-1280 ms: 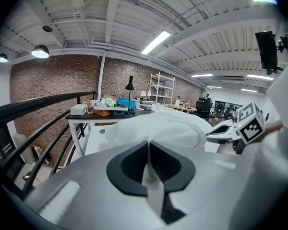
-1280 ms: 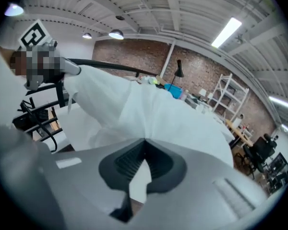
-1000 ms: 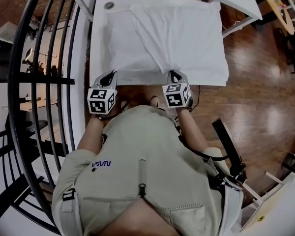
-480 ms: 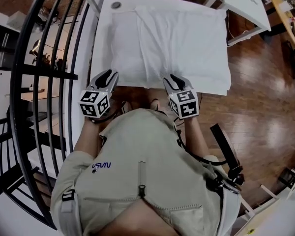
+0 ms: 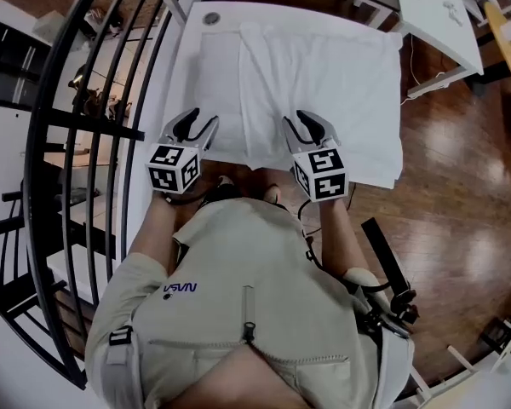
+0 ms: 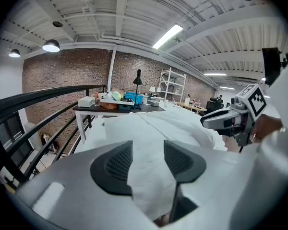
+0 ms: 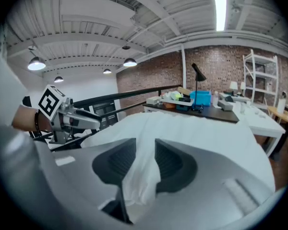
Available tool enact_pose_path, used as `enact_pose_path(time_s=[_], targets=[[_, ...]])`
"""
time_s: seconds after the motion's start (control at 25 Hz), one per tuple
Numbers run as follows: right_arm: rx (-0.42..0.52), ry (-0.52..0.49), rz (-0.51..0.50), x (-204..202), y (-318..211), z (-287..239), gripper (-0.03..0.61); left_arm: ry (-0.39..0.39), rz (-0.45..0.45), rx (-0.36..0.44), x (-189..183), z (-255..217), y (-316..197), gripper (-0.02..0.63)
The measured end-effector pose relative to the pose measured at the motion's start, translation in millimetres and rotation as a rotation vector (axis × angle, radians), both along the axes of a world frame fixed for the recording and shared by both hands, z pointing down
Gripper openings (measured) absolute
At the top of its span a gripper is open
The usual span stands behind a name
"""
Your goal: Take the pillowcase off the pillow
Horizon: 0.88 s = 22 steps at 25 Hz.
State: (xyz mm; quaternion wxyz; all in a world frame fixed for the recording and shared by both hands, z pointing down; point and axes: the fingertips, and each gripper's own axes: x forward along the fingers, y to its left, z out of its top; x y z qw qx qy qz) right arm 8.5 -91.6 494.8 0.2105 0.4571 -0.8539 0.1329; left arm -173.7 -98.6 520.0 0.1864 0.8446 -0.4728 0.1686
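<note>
Two tongs hover over the near edge of a white pillow (image 5: 324,66) that lies flat on a white desk (image 5: 177,75) in front of me. My left tongs (image 5: 202,118), at the pillow's near left corner, have just been opening and stand wide apart. A fold of the pillowcase (image 6: 149,176) runs loosely between the pads, unpinched. My right tongs (image 5: 315,122), near the middle of that edge, have also just been opening and stand about half apart. A crumpled bunch of the same white cloth sits slack between them, not clamped. Both tongs point forward and somewhat down, side by side. A small round disc (image 5: 211,18) sits at the desk's far left corner. A black railing (image 5: 85,143) curves along my left, with wooden floor (image 5: 460,186) to my right.
</note>
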Motion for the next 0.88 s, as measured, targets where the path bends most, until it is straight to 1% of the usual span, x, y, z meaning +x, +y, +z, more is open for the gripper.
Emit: enact_pose_path(time_s=[0.12, 0.24, 0.36, 0.44, 0.48, 0.6, 0.68, 0.72, 0.8, 0.88], targets=[[0.015, 0.024, -0.007, -15.7, -19.4, -6.0, 0.123, 0.000, 0.008, 0.009, -0.9, 0.5, -23.0, 0.219], [0.016, 0.060, -0.007, -33.3, -41.5, -10.2, 0.123, 0.000, 0.029, 0.010, -0.3, 2.1, -54.2, 0.243], [0.011, 0.106, -0.002, -47.2, -57.8, -12.8, 0.123, -0.009, 0.067, -0.017, 4.5, 12.5, -80.2, 0.276], [0.006, 0.140, 0.005, -52.3, -69.8, -13.6, 0.123, -0.023, 0.106, -0.047, 12.5, 25.1, -94.8, 0.276], [0.002, 0.156, 0.009, -54.2, -75.0, -13.0, 0.123, -0.028, 0.132, -0.063, 17.5, 31.8, -98.6, 0.267], [-0.017, 0.204, 0.014, -56.4, -85.7, -9.0, 0.123, -0.037, 0.196, -0.095, 33.3, 47.5, -93.0, 0.185], [-0.021, 0.232, 0.014, -55.2, -95.3, -9.0, 0.124, -0.049, 0.226, -0.093, 43.1, 52.0, -85.7, 0.133], [-0.022, 0.247, 0.008, -54.8, -101.8, -8.0, 0.138, -0.053, 0.239, -0.090, 47.3, 51.4, -83.1, 0.112], [-0.031, 0.304, -0.030, -58.2, -115.4, 3.6, 0.149, -0.060, 0.252, -0.079, 50.8, 45.5, -79.5, 0.076], [-0.055, 0.414, -0.099, -67.8, -125.1, 24.2, 0.164, -0.075, 0.244, -0.057, 46.5, 38.6, -77.4, 0.046]])
